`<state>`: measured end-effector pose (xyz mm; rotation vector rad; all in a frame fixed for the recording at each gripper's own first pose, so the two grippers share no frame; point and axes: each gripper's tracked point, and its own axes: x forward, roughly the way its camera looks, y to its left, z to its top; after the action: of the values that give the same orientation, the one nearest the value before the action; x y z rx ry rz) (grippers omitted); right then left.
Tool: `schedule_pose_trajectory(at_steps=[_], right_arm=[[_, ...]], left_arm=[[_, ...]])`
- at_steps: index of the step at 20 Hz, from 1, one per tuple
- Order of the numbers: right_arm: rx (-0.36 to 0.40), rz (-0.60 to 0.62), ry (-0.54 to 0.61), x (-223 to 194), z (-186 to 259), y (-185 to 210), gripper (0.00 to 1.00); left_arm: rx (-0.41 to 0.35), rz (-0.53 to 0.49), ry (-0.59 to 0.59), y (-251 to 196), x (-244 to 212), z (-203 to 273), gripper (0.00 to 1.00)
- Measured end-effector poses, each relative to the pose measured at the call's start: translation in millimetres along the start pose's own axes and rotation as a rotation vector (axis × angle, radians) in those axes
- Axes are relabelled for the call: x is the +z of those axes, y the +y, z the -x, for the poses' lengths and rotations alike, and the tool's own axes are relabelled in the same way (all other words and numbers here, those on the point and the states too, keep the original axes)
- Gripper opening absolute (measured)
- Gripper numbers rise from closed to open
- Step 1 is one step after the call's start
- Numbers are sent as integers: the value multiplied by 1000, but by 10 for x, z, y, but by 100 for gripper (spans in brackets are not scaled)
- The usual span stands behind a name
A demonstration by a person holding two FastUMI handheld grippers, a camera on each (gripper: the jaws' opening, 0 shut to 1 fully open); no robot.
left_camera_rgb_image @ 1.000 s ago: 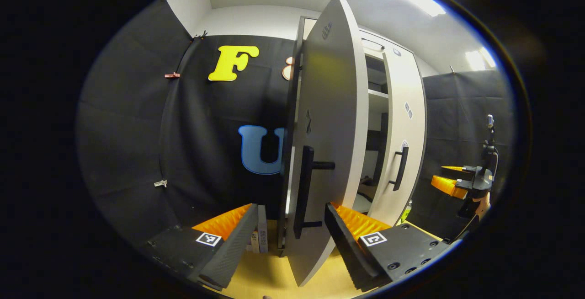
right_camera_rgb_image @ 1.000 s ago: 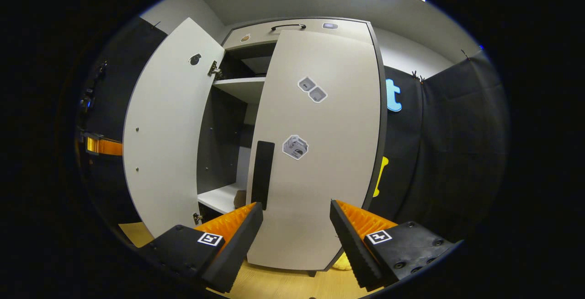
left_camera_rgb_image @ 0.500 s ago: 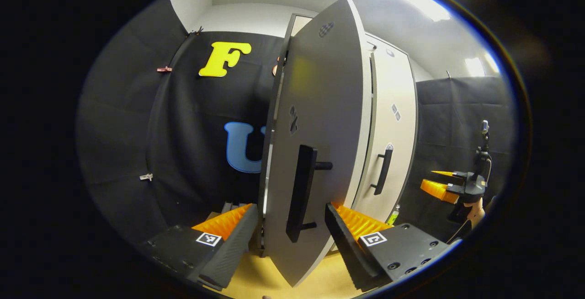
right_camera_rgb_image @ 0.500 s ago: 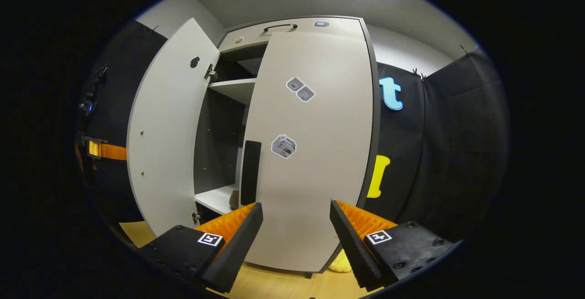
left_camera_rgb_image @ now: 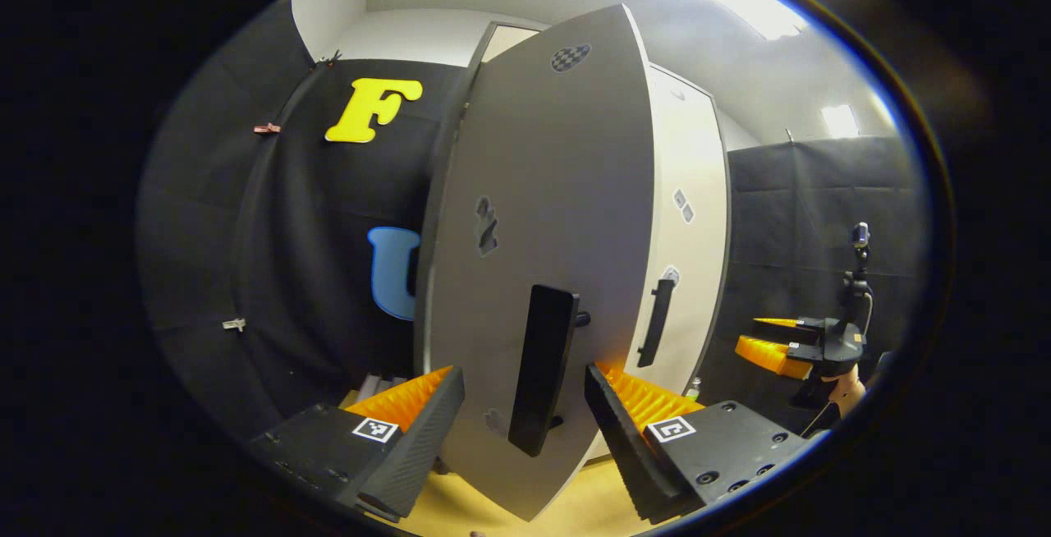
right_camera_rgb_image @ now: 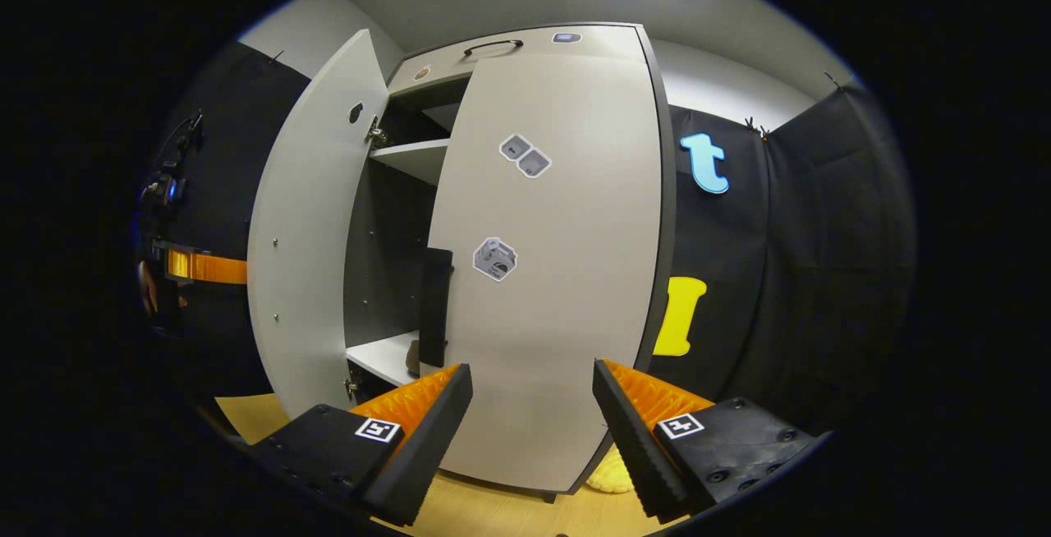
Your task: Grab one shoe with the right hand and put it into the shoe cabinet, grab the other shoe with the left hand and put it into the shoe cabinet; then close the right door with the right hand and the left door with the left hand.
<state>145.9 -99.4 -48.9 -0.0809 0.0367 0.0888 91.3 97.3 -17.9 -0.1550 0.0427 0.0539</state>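
Note:
The grey shoe cabinet's left door [left_camera_rgb_image: 534, 217] stands partly open, right in front of my left gripper [left_camera_rgb_image: 524, 379]. That gripper is open, with the door's black handle [left_camera_rgb_image: 540, 381] between its fingers, which do not press on it. The right door [right_camera_rgb_image: 558, 274] lies flat against the cabinet with its black handle [right_camera_rgb_image: 433, 307] at its left edge. My right gripper [right_camera_rgb_image: 532, 377] is open and holds nothing, a short way in front of that door. Through the gap a white shelf [right_camera_rgb_image: 382, 354] shows with a brown bit of a shoe [right_camera_rgb_image: 413, 351] on it.
The right gripper [left_camera_rgb_image: 788, 348], with a hand under it, hangs at the far right of the left gripper view. The left gripper [right_camera_rgb_image: 205, 268] peeks out behind the open left door [right_camera_rgb_image: 308, 233]. A yellow object [right_camera_rgb_image: 616, 475] lies on the wooden floor [right_camera_rgb_image: 493, 512] under the cabinet's corner.
The left door has swung farther toward shut, narrowing the gap and hiding the cabinet's inside in the left gripper view. The right gripper has drifted slightly; the right door stays flat.

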Motion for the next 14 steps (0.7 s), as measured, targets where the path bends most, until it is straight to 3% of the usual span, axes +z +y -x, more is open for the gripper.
schedule_pose_trajectory(at_steps=[7,14], right_arm=[[-18,-10,-3,70,-26,-291,97],[-10,-21,-15,144,74,-224,98]], left_arm=[[-19,-81,53,-347,-97,-347,95],[3,-78,43,-391,-50,-4,95]])
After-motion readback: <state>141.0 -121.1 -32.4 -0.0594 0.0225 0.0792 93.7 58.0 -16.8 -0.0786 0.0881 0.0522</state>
